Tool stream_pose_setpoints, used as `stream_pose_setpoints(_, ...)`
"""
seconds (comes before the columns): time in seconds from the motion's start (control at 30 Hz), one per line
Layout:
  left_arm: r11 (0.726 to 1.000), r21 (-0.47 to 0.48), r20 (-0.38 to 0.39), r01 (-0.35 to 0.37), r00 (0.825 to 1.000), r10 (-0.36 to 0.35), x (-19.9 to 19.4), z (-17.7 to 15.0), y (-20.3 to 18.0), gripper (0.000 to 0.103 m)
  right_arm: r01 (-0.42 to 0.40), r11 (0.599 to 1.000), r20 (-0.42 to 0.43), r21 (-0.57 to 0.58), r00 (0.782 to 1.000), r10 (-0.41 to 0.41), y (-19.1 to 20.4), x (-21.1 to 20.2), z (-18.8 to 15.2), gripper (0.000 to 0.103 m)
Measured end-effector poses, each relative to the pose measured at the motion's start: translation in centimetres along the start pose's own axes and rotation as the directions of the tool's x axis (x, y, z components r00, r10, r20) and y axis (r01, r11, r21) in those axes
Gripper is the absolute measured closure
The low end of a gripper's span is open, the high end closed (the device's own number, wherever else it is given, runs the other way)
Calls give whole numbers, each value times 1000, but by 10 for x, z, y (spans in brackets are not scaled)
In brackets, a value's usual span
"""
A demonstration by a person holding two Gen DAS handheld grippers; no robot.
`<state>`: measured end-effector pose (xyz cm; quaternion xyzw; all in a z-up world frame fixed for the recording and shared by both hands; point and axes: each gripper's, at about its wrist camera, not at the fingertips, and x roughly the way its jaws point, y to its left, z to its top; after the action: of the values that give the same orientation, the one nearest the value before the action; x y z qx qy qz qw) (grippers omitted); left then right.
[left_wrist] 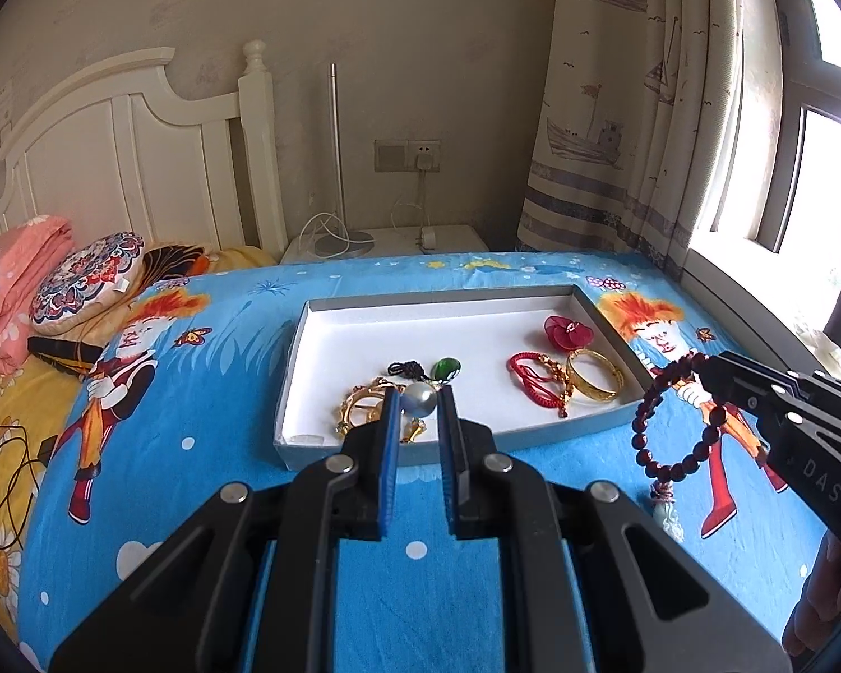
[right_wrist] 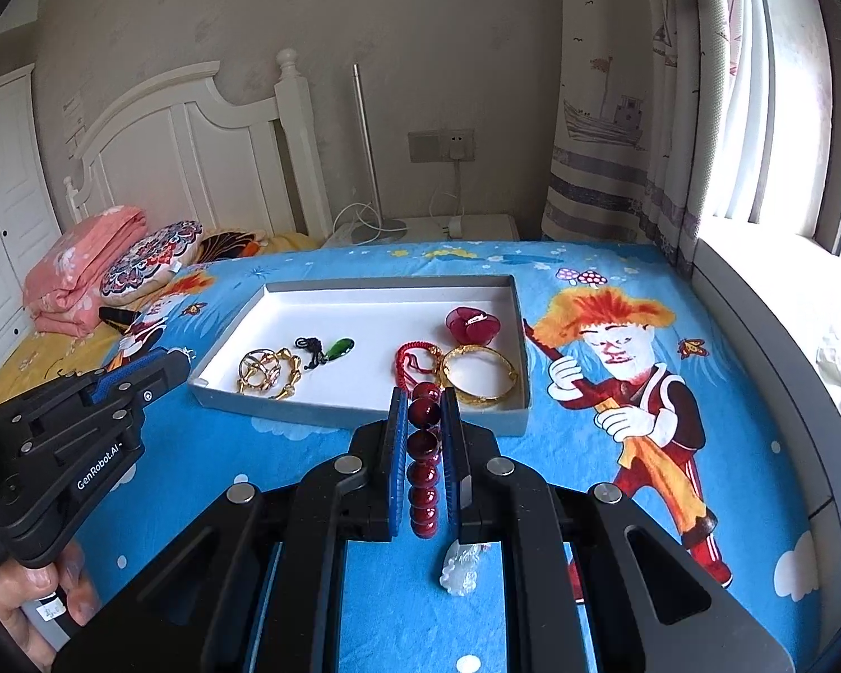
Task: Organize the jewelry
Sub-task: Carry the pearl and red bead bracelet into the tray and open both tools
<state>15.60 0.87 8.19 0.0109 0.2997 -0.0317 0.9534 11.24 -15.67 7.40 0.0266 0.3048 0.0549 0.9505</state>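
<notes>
While most pieces already lie in the tray (right_wrist: 286, 294) on the bed (right_wrist: 560, 303), we judge the job nearly done. Our right claw (right_wrist: 425, 392) pinches the beads (right_wrist: 424, 448) just before the tray's near wall, bare white floor beyond. Our left claw (left_wrist: 419, 397), parted, frames the pearl (left_wrist: 419, 398); whether it grips, we cannot tell.

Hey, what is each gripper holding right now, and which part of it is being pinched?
The right gripper pinches the dark red bead bracelet by its beads; the loop hangs free. The left gripper holds a pearl-like ball at its fingertips.
</notes>
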Motion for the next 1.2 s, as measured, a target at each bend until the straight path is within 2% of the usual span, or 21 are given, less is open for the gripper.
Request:
stream_pose_setpoints(0.6, 999, -14, 14, -30, 999, 30, 45, 43, 12, 90, 77, 997, 71, -6, 995, -76, -2, 36, 46, 91)
stream_pose_setpoints(0.87, 999, -29, -19, -24, 1000, 24, 79, 56, 19, 90, 97, 995, 89, -12, 991, -95, 2, 58, 65, 91)
stream_pose_setpoints(1.2, 999, -15, -78, -29, 997, 28, 126, 63, 19, 90, 114, 993, 69, 10, 991, -115, -1, 97, 79, 91)
